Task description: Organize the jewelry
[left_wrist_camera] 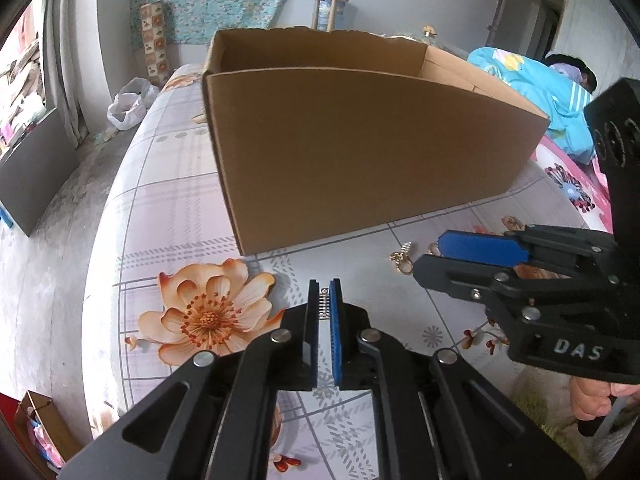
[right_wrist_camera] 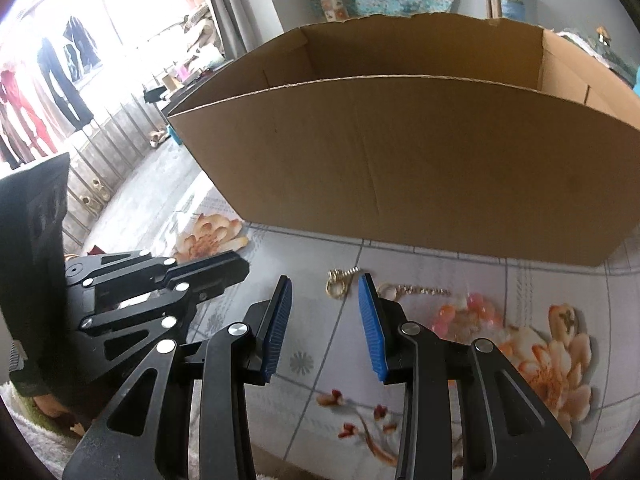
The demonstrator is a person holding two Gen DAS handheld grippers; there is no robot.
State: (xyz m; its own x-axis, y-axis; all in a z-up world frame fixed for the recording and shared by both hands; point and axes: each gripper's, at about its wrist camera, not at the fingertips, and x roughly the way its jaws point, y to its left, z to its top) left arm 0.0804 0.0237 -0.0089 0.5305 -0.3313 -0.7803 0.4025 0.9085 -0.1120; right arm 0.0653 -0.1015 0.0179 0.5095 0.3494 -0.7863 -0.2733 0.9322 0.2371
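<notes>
An open cardboard box (left_wrist_camera: 360, 152) stands on the floral bed sheet; it also fills the right wrist view (right_wrist_camera: 400, 168). My left gripper (left_wrist_camera: 324, 300) is shut on a small silver ridged piece of jewelry (left_wrist_camera: 323, 306), held just above the sheet in front of the box. My right gripper (right_wrist_camera: 324, 300) is open and empty, its fingers either side of a gold clasp with a chain (right_wrist_camera: 340, 280) lying on the sheet. A gold chain (right_wrist_camera: 416, 291) and pink beads (right_wrist_camera: 468, 312) lie to its right. The gold clasp also shows in the left wrist view (left_wrist_camera: 402, 258).
The bed sheet (left_wrist_camera: 168, 208) has orange flower prints. A person in blue (left_wrist_camera: 532, 84) lies on the bed behind the box. A white plastic bag (left_wrist_camera: 130, 106) lies on the floor at left. The bed edge drops to a grey floor at left.
</notes>
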